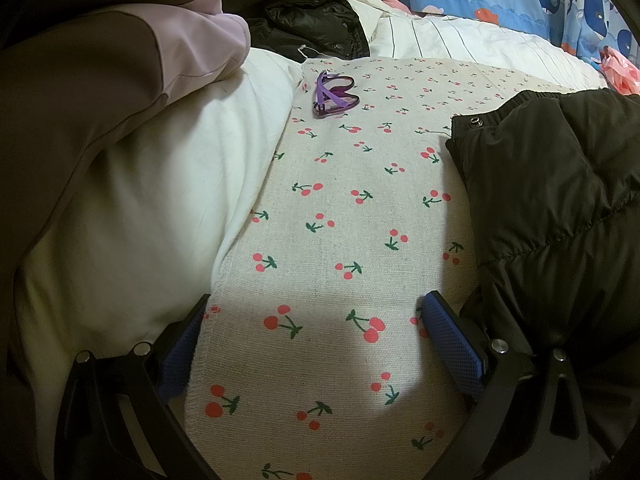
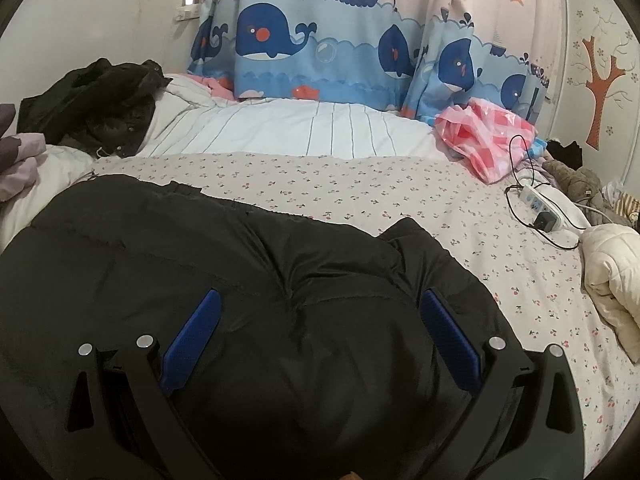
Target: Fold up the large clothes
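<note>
The black puffer jacket (image 2: 248, 280) lies spread on the bed's cherry-print sheet (image 2: 400, 192), not yet folded by the look of it. The right tool (image 2: 320, 330) hovers over its middle, jaws wide, holding nothing. The left tool (image 1: 316, 340), also wide and empty, sits over bare sheet with the jacket's edge at 2 o'clock. Next move, probably: each tool pinches an edge to carry it across.

My left wrist camera sits low and close over the cherry-print sheet (image 1: 340, 220), facing along the bed. My right wrist camera rides higher, looking across the bed toward the whale curtain (image 2: 340, 52). Both catch the black puffer jacket (image 1: 560, 200) (image 2: 240, 280).
</note>
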Action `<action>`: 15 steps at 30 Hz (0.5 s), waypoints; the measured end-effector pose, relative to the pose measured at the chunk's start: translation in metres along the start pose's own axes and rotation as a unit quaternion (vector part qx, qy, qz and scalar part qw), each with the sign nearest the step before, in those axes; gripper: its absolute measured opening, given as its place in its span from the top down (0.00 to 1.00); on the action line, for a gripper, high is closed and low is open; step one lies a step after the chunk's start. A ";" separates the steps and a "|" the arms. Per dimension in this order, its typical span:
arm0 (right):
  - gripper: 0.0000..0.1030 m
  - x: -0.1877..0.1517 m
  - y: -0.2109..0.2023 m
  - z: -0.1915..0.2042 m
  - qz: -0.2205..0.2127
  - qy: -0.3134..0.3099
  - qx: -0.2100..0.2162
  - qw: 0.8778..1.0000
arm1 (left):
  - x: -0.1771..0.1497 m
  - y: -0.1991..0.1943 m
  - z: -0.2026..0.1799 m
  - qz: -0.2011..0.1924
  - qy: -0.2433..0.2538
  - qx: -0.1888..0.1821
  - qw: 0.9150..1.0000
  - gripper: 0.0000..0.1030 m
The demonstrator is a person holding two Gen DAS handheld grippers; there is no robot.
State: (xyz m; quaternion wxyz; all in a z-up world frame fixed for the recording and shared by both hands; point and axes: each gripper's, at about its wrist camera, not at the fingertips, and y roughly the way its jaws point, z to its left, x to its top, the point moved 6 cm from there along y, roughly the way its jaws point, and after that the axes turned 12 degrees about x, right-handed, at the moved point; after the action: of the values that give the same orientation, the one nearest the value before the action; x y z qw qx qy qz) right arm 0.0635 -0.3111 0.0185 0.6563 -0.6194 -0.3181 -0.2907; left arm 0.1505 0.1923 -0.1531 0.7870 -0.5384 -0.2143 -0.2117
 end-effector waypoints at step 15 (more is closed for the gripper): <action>0.06 0.000 0.002 0.001 0.003 0.001 0.007 1.000 | 0.000 0.000 0.000 0.000 0.000 0.000 1.000 0.06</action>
State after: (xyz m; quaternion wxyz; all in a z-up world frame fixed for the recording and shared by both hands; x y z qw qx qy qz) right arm 0.0653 -0.3101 0.0176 0.6621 -0.6153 -0.3175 -0.2868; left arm 0.1506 0.1923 -0.1529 0.7870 -0.5385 -0.2141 -0.2117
